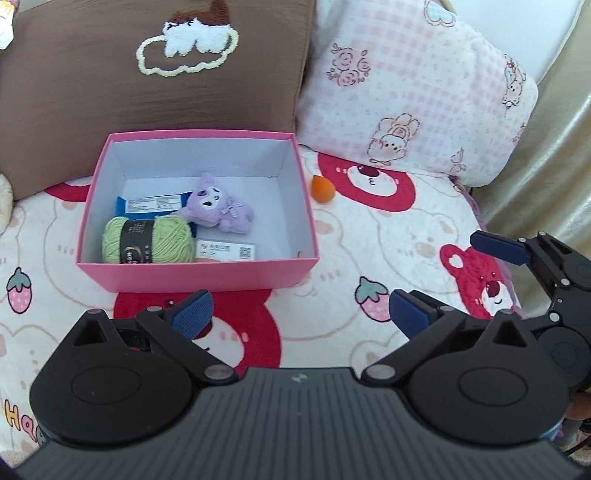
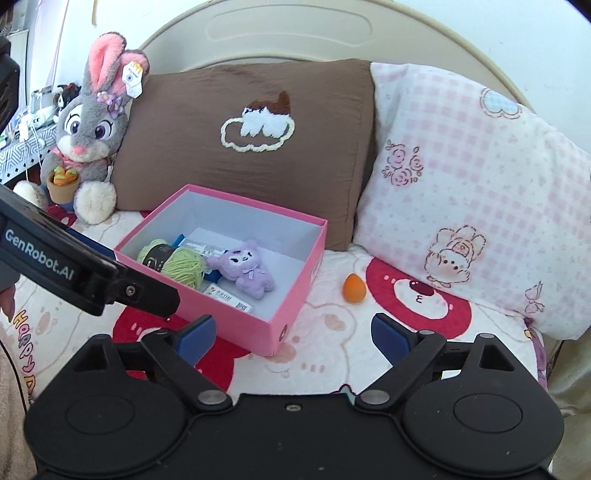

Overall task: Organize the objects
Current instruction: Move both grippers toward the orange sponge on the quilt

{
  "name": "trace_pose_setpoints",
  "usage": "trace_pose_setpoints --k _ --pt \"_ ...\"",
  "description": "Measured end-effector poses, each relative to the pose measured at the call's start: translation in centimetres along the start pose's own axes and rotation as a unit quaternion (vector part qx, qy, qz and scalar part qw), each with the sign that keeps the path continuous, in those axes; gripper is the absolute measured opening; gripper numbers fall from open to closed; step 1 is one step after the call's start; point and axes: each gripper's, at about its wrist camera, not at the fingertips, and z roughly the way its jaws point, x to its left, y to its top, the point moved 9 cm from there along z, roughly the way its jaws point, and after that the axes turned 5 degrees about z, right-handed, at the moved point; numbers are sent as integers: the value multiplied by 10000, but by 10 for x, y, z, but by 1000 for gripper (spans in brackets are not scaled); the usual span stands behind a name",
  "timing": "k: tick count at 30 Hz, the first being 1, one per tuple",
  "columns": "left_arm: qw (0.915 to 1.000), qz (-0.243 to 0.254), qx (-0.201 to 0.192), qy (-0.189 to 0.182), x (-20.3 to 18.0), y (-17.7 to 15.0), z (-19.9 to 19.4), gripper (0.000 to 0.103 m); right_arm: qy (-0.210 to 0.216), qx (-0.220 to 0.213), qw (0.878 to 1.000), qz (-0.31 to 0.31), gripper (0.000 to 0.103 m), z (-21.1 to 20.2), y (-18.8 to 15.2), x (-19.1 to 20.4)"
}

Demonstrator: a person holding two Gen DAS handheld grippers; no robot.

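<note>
A bed covered by a blanket printed with red bears and strawberries fills both views. Against the headboard lean a brown pillow with a stitched cloud motif and, to its right, a pink checked pillow. A grey stuffed rabbit sits at the brown pillow's left edge.

On the blanket, in front of the brown pillow, stands an open pink box. Inside it lie a ball of green yarn, a small purple plush toy, a blue packet partly under both, and a white card near the front wall.

An orange egg-shaped sponge rests on the blanket just beside the box's right wall, outside it.

My left gripper hangs near the box's front wall, its blue pads spread wide with nothing between them. My right gripper is likewise spread and empty, near the box's front corner.
</note>
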Motion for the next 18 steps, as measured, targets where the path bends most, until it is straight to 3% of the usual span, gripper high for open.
trace_pose_setpoints --k 7,10,13,18 --pt "9997 -77 177 -164 -22 15 17 103 -42 -557 9984 -110 93 -3 0 -20" --pt "9988 -50 356 -336 -34 24 31 103 286 -712 9970 27 93 4 -2 -30" --pt "9973 -138 612 -380 -38 32 50 101 663 -571 9959 242 93 13 -6 -40" --pt "9963 -45 819 -256 -46 47 81 100 537 -543 9958 506 93 27 -7 -69"
